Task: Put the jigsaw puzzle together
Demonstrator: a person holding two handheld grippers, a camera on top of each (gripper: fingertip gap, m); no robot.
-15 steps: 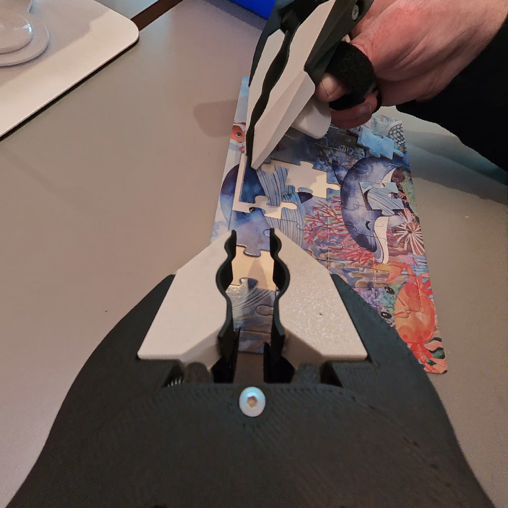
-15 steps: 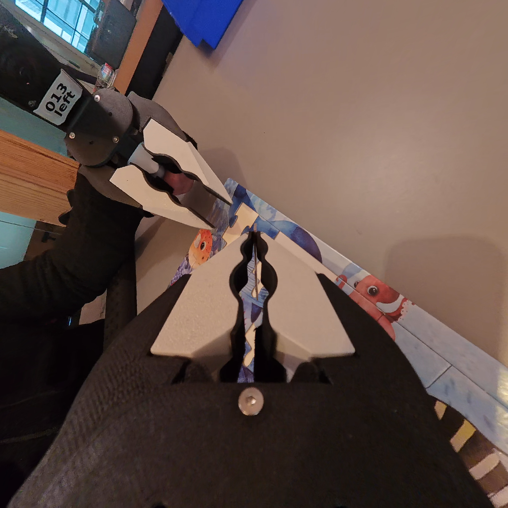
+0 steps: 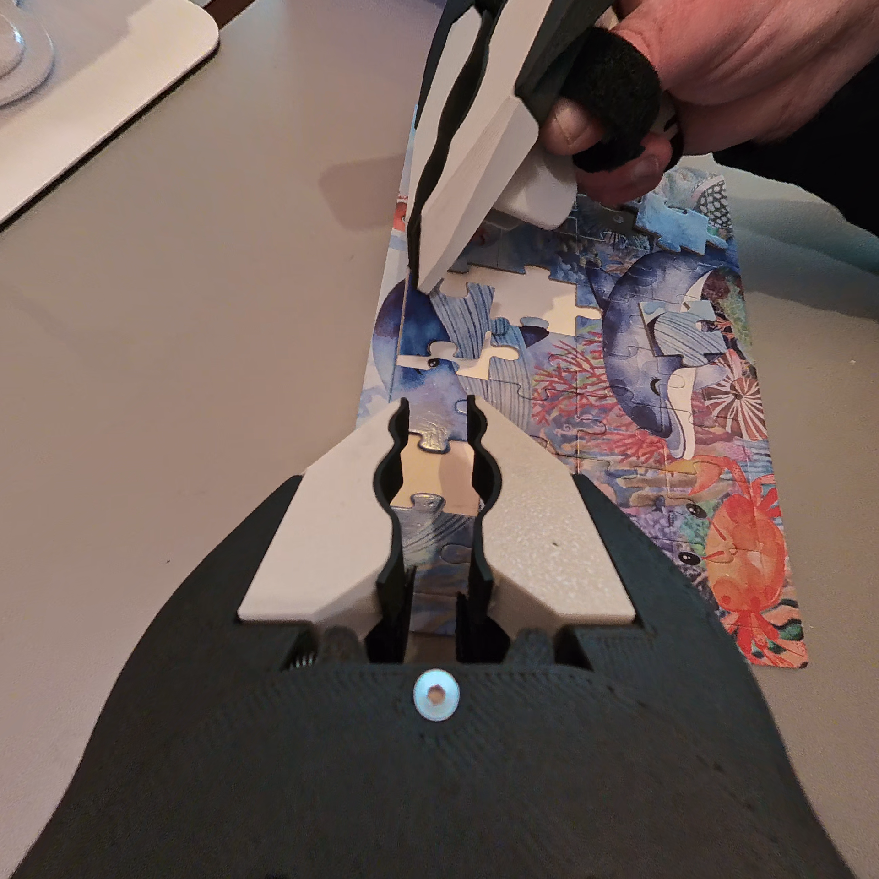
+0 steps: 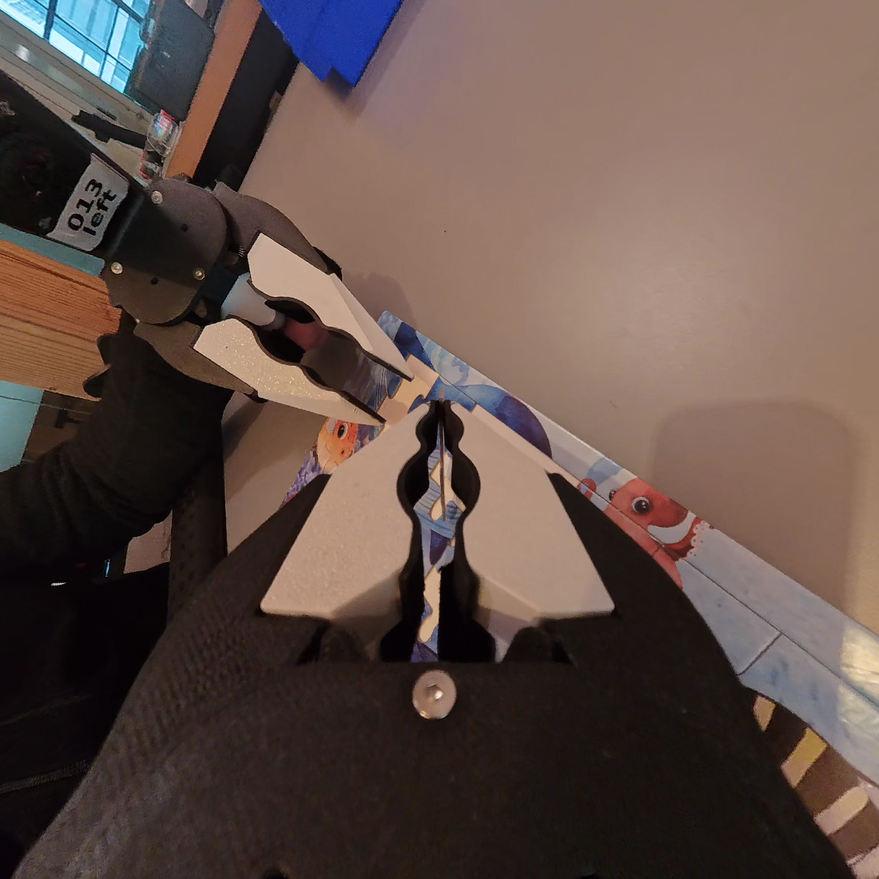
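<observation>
Jigsaw puzzle (image 3: 618, 428), an undersea picture with a whale, coral and an orange crab (image 3: 742, 547), lies flat on the grey counter (image 3: 214, 333), mostly assembled, with white gaps near its left edge. The left gripper (image 3: 437, 404) hovers low over the near-left part, its fingers spread apart with nothing between them; an empty slot shows through the gap. The right gripper (image 4: 440, 404) points down at the gap by the puzzle's left border, its fingers nearly pressed together on a thin puzzle piece (image 4: 442, 471) seen edge-on, though the view is too tight to be sure of its picture. Two loose pieces (image 3: 675, 328) rest on the finished far-right area. A white mat (image 3: 119, 95) sits at the far left.
</observation>
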